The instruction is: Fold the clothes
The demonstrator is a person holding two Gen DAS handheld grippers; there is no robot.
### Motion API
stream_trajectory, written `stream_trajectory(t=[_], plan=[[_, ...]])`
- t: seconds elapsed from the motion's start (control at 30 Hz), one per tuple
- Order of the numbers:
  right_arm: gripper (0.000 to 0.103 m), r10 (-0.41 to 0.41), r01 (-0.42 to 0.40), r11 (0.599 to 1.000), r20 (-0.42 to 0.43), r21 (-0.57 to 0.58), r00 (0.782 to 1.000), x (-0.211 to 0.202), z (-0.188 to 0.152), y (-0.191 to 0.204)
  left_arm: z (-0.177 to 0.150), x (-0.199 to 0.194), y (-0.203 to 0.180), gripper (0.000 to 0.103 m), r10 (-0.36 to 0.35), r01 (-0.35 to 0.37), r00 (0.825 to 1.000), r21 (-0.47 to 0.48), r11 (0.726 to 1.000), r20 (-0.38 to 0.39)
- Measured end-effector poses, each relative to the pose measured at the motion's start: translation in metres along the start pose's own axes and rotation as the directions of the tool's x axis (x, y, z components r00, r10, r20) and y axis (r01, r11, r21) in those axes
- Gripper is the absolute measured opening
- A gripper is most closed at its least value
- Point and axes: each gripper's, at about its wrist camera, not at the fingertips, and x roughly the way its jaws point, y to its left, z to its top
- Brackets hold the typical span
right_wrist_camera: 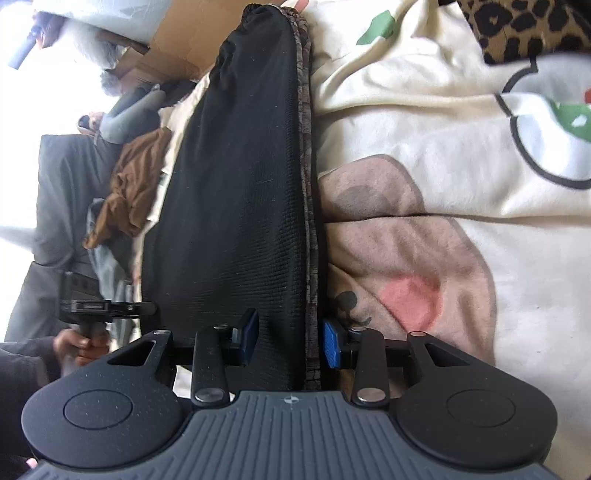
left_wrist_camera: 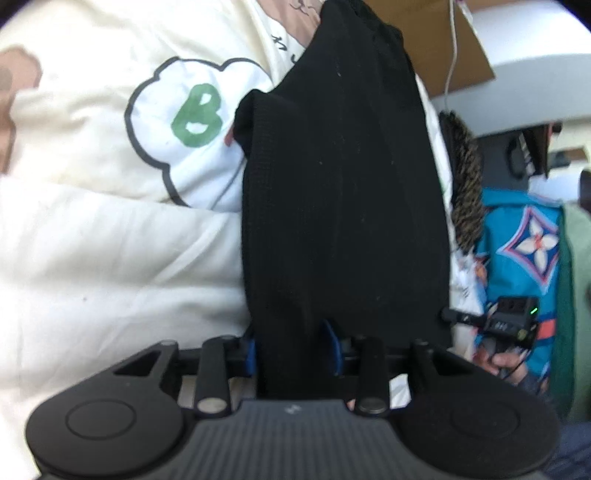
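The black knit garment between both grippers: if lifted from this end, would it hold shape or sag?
The black garment would probably sag: it drapes in soft folds over the cream blanket. Its fine ribbed knit suggests it is light and somewhat grippy, not slippery. Lying between the left gripper and right gripper, its far end would likely trail.

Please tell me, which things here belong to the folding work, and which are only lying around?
For the job: black garment, left gripper, right gripper.

Lying about: cream printed blanket, leopard-print cloth, brown garment, cardboard.
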Motion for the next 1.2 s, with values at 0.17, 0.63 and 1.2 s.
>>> stream_trajectory(t=[0.17,0.63,1.2], plan=[[0.031,0.035,-0.037,0.999,-0.061,-0.029,0.998,0.007,0.001,0.005,-0.002,-0.005,0.009,0.036,-0.057,0.055,0.997,-0.056,0.997,-0.047],[0.013,0.043,-0.042,0.995,-0.005,0.087,0.999,0.017,-0.001,-0.004,-0.002,0.001,0.015,0.024,-0.119,0.113,0.992,-0.099,0.989,-0.052],[0.003,0.090,-0.090,0.996,0.002,0.027,0.996,-0.018,-0.025,0.038,-0.001,-0.045,-0.027,0.006,-0.165,0.160,0.979,-0.047,0.986,-0.119]])
